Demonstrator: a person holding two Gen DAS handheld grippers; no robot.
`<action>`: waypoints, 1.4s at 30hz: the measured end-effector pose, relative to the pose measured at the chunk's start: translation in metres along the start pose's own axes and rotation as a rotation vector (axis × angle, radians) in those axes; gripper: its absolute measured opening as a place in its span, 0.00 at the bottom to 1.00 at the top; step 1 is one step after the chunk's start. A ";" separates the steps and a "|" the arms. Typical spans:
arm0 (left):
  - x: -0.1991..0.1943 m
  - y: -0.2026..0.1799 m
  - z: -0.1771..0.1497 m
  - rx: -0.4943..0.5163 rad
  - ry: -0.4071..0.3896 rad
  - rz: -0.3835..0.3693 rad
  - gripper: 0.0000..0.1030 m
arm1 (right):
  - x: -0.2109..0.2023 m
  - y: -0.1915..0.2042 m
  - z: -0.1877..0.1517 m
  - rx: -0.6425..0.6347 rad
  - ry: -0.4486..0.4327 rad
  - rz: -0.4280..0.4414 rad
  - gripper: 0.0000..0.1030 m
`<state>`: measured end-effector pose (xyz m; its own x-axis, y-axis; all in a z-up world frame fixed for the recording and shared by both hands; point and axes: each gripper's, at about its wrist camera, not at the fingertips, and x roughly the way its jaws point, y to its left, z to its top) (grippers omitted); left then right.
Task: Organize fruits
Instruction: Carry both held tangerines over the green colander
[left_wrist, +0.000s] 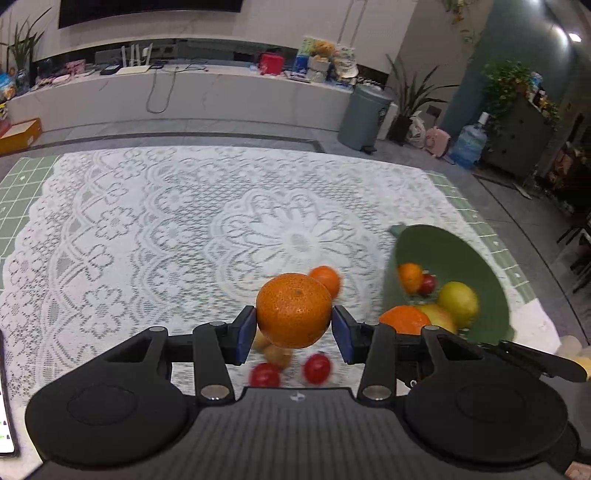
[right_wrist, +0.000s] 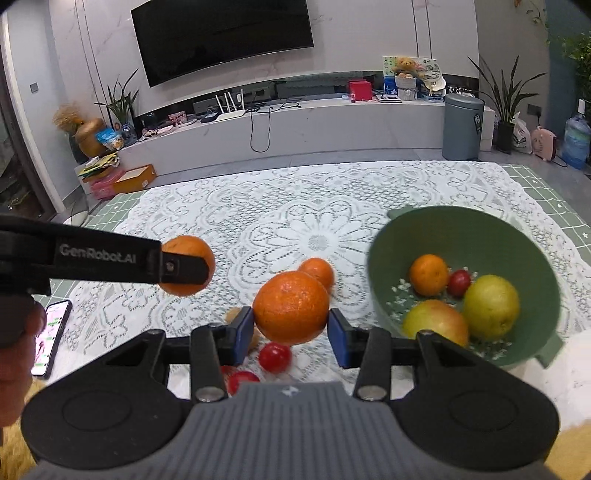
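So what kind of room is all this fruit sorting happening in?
Most likely a home living room. A large wall-mounted television hangs above a long low media counter cluttered with household items, and houseplants stand by the wall. The fruit lies on a lace tablecloth.

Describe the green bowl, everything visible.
The green bowl looks like matte plastic, round and deep, with small tab handles at its far-left and near-right rim. It sits upright on the lace tablecloth, right of the loose fruit. Inside lie a small orange, a cherry tomato and two yellow-green fruits. Neither gripper touches it.
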<state>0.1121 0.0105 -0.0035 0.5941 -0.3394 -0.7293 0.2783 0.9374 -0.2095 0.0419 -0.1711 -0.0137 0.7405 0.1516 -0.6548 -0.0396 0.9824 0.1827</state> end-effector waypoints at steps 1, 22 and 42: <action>-0.002 -0.006 0.000 0.010 -0.004 -0.007 0.49 | -0.005 -0.007 0.000 -0.003 0.003 0.003 0.40; 0.049 -0.115 0.012 0.222 0.080 -0.175 0.49 | -0.030 -0.125 0.020 -0.037 0.095 -0.091 0.40; 0.128 -0.151 0.025 0.437 0.230 0.008 0.49 | 0.034 -0.151 0.033 0.015 0.343 -0.052 0.40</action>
<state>0.1647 -0.1762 -0.0492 0.4290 -0.2597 -0.8652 0.5944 0.8023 0.0539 0.0955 -0.3179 -0.0394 0.4728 0.1313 -0.8713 0.0043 0.9885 0.1513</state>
